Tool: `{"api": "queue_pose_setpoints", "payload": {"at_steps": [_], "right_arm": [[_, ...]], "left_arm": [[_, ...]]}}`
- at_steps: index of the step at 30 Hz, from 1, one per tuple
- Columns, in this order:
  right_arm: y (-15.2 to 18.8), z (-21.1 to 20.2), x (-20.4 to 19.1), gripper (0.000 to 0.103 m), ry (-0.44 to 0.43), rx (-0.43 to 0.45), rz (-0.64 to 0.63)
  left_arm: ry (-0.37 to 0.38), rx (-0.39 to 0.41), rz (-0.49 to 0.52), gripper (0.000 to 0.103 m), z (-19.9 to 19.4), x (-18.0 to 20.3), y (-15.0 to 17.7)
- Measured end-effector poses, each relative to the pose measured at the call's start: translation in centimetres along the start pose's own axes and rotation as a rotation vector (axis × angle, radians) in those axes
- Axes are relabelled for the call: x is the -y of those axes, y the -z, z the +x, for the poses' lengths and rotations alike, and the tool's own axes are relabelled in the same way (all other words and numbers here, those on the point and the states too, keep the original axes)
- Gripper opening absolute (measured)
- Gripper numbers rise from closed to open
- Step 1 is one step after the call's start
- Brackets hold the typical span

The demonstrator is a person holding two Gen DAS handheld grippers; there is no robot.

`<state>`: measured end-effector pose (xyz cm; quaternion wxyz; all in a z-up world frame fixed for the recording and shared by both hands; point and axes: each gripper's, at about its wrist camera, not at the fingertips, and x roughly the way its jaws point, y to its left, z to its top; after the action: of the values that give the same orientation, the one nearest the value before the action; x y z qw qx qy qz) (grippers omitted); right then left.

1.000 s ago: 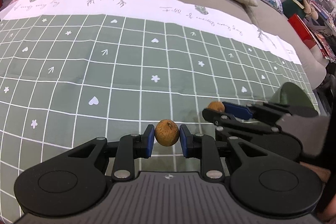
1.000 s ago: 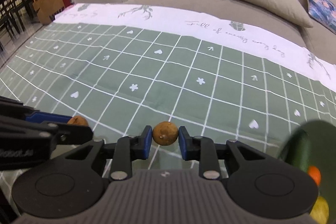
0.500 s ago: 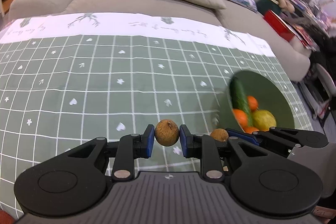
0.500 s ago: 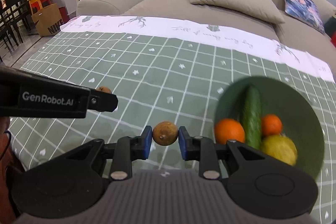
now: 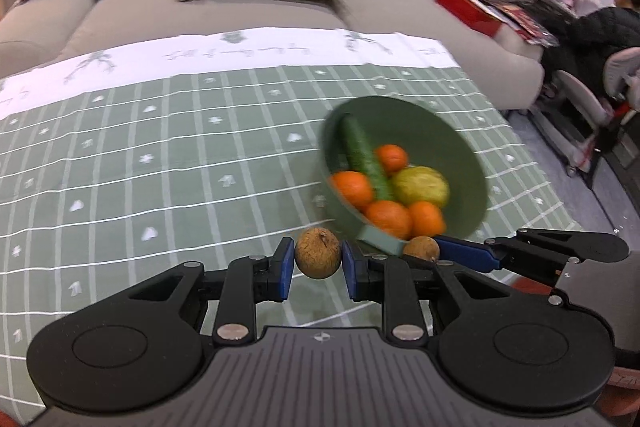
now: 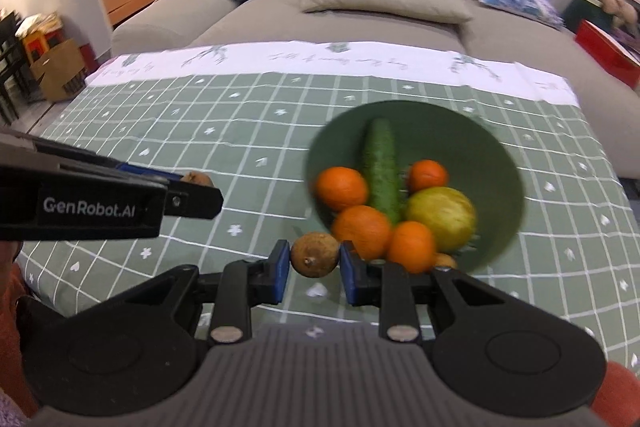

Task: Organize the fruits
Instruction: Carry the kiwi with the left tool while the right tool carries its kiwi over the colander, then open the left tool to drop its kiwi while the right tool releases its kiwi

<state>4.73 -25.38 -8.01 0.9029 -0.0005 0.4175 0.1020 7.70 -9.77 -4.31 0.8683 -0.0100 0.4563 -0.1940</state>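
My left gripper (image 5: 318, 269) is shut on a small round brown fruit (image 5: 318, 253) and holds it above the cloth, just left of the green bowl (image 5: 460, 155). My right gripper (image 6: 314, 269) is shut on a second brown fruit (image 6: 314, 254) near the bowl's (image 6: 500, 163) front left rim. The bowl holds several oranges (image 6: 342, 187), a cucumber (image 6: 382, 167) and a yellow-green fruit (image 6: 442, 213). In the left wrist view the right gripper's fruit (image 5: 421, 247) shows at the bowl's near rim. In the right wrist view the left gripper (image 6: 192, 193) enters from the left.
The table carries a green checked cloth (image 5: 160, 167) with a white far border. A grey sofa (image 6: 360, 15) with cushions stands behind it. A red box (image 5: 468, 7) and clutter lie at the right, where a seated person (image 5: 600, 23) is.
Both grippers have moved right with their brown fruits, and the bowl has come into full view and now sits close in front of them.
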Motion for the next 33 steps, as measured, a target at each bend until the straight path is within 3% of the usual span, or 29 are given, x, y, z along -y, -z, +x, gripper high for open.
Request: {"api": "queue_pose_setpoints", "payload": {"at_steps": [12,26,33], "right_arm": [[-0.4,-0.3,5.0,0.023,0.037,0.037,0.097],[-4.0,4.7,10.7,0.023,0.061,0.054,0.035],[-5.2,7.5,11.9,0.023,0.042,0.035,-0.001]], "left_arm": [[0.101,-0.015,-0.013,0.028,3.8,2.8,-2.5],[0.122,-0.101,-0.03,0.028,10.8,4.8,-7.3],[0.1,-0.15,-0.064,0.028,13.6,4.8,-8.0]]}}
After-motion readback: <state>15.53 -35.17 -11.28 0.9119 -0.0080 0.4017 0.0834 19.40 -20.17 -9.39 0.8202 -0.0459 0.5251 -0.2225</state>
